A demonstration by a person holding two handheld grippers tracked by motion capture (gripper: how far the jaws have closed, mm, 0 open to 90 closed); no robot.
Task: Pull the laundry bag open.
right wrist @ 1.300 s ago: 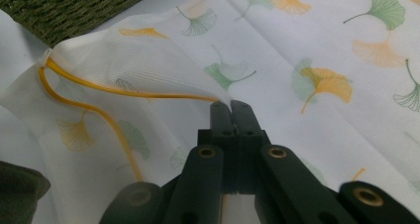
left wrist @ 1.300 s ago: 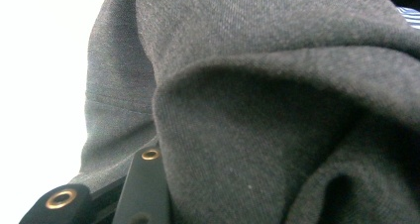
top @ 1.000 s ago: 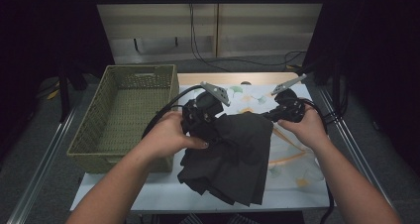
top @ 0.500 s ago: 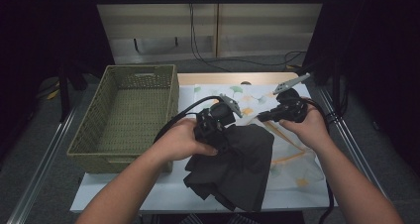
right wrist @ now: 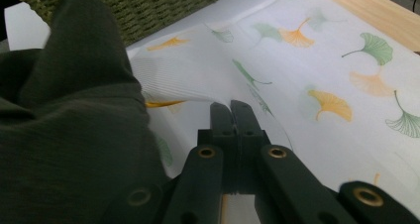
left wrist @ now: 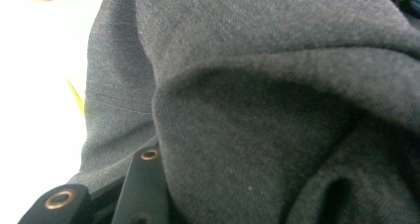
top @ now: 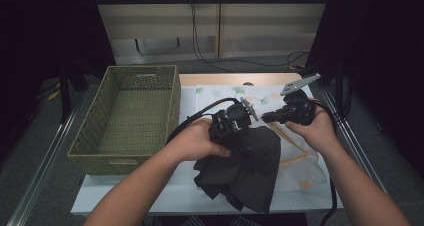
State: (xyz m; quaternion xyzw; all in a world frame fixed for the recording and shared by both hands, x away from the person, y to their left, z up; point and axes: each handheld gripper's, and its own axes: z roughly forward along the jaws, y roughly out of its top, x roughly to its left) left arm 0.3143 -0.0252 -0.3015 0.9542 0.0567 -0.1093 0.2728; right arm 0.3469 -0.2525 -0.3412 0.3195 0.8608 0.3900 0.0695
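Note:
A dark grey garment [top: 250, 161] lies bunched on the leaf-printed white cloth [top: 300, 161] at the table's front middle. My left gripper [top: 234, 125] is at the garment's upper edge with the fabric gathered under it. In the left gripper view the garment [left wrist: 272, 110] drapes over the jaws, and one black finger [left wrist: 141, 179] shows beneath it. My right gripper [top: 270, 118] is just right of it, pointing left, jaws together. In the right gripper view its tips [right wrist: 230, 107] meet at a raised fold of the printed cloth [right wrist: 322, 60], with the garment [right wrist: 64, 125] at the left.
A woven green basket [top: 142, 70] stands to the left on the table, with nothing in it; its wall [right wrist: 148, 1] is behind the garment. A strip of bare wood [top: 225, 79] runs along the table's far edge. Cables trail from both grippers.
My left hand has moved right and a little down, carrying the garment's edge with it toward the right gripper. The garment is now folded narrower. The right hand has stayed put.

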